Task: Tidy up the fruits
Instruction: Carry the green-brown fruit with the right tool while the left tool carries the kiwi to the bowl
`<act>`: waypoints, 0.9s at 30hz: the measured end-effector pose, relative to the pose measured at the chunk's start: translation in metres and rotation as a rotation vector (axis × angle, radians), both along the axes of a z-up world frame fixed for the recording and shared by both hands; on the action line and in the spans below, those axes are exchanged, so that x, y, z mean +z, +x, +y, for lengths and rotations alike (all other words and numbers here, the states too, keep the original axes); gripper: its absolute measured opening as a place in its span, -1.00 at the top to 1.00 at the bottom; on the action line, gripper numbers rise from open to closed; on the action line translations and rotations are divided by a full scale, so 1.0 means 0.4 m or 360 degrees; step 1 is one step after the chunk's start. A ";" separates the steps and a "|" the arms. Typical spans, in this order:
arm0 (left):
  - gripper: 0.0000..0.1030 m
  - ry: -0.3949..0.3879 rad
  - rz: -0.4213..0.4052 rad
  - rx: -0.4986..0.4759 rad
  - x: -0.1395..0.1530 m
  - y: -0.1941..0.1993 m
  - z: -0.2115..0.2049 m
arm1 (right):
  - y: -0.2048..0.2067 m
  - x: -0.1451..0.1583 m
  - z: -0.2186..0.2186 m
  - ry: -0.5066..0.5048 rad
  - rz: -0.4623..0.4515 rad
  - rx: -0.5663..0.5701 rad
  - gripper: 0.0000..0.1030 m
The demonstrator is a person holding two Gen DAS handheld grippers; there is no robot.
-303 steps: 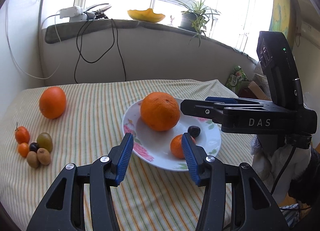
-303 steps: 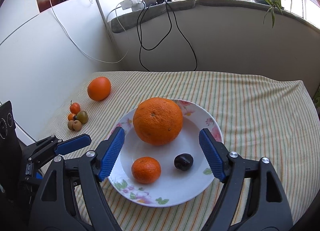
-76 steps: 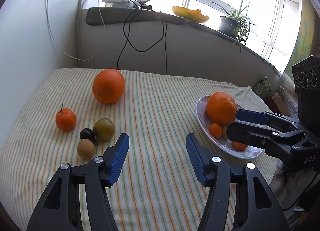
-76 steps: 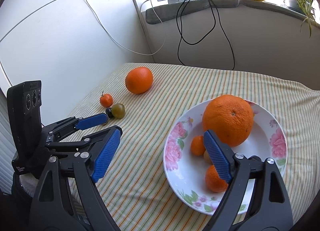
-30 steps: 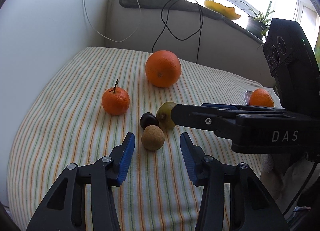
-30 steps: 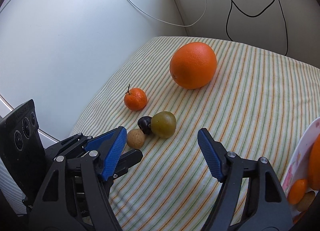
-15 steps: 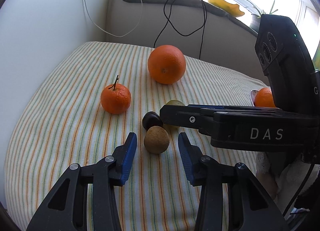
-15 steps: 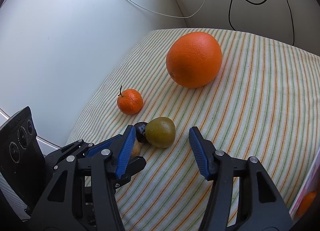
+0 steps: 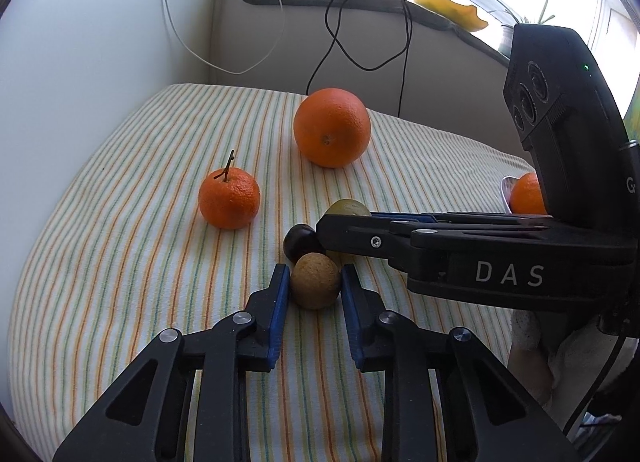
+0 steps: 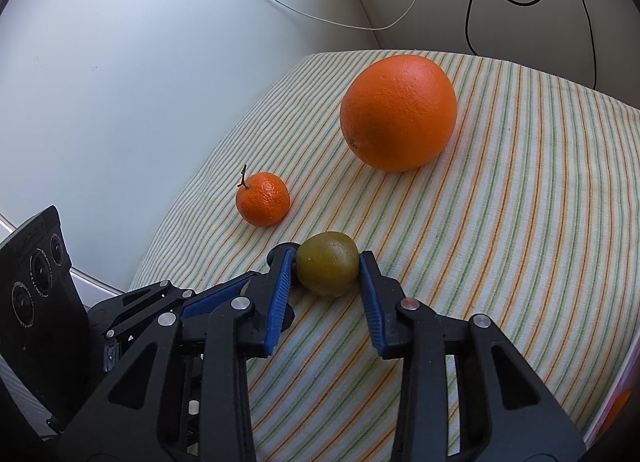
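My left gripper (image 9: 311, 285) is shut on a small brown round fruit (image 9: 315, 280) that rests on the striped cloth. My right gripper (image 10: 327, 266) is shut on an olive-green fruit (image 10: 327, 263), also on the cloth; its top shows in the left wrist view (image 9: 347, 207) behind the right gripper's finger. A dark plum (image 9: 299, 243) lies between them, touching the brown fruit. A small tangerine with a stem (image 9: 229, 197) (image 10: 262, 198) and a large orange (image 9: 331, 127) (image 10: 398, 111) lie farther back.
The plate's rim (image 9: 505, 191) with an orange in it (image 9: 526, 195) shows at the right, mostly hidden by the right gripper's camera block. A white wall runs along the table's left edge. Cables (image 9: 352, 42) hang down the back wall.
Both grippers moved forward and closed: the left onto the brown fruit, the right onto the green fruit. Half a second ago both were open short of the fruits.
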State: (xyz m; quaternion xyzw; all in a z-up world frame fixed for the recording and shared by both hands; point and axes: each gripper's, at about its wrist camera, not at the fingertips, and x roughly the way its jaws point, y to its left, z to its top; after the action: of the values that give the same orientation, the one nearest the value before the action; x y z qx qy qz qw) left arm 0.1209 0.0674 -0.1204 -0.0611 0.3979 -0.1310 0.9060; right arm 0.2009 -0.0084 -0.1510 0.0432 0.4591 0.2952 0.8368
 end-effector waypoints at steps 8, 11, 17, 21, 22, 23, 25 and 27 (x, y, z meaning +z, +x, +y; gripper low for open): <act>0.54 -0.0010 -0.0027 0.0007 0.011 -0.015 0.004 | -0.036 0.004 -0.010 0.0019 -0.0020 -0.0018 0.36; 0.54 -0.0015 -0.0040 0.0007 0.020 -0.024 0.003 | -0.045 0.008 -0.026 0.0034 -0.0028 -0.0019 0.36; 0.54 -0.0020 -0.0077 -0.0010 0.044 -0.043 -0.012 | -0.078 0.026 -0.052 0.0046 -0.0066 -0.0010 0.36; 0.54 -0.0026 -0.0104 -0.0023 0.062 -0.057 -0.025 | -0.087 0.039 -0.077 0.0068 -0.0086 -0.0012 0.36; 0.54 -0.0027 -0.0110 -0.0027 0.066 -0.061 -0.028 | -0.094 0.045 -0.086 0.0072 -0.0095 -0.0014 0.36; 0.54 -0.0028 -0.0116 -0.0031 0.070 -0.064 -0.031 | -0.101 0.049 -0.094 0.0075 -0.0103 -0.0016 0.36; 0.54 -0.0031 -0.0126 -0.0040 0.076 -0.073 -0.037 | -0.114 0.059 -0.107 0.0082 -0.0116 -0.0018 0.36; 0.54 -0.0036 -0.0136 -0.0049 0.083 -0.080 -0.045 | -0.131 0.067 -0.126 0.0088 -0.0132 -0.0020 0.36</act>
State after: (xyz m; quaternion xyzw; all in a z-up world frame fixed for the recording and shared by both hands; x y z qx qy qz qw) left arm 0.0888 0.0494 -0.0874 -0.0594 0.3583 -0.1518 0.9193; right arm 0.1485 -0.0588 -0.1243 0.0569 0.4154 0.3040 0.8554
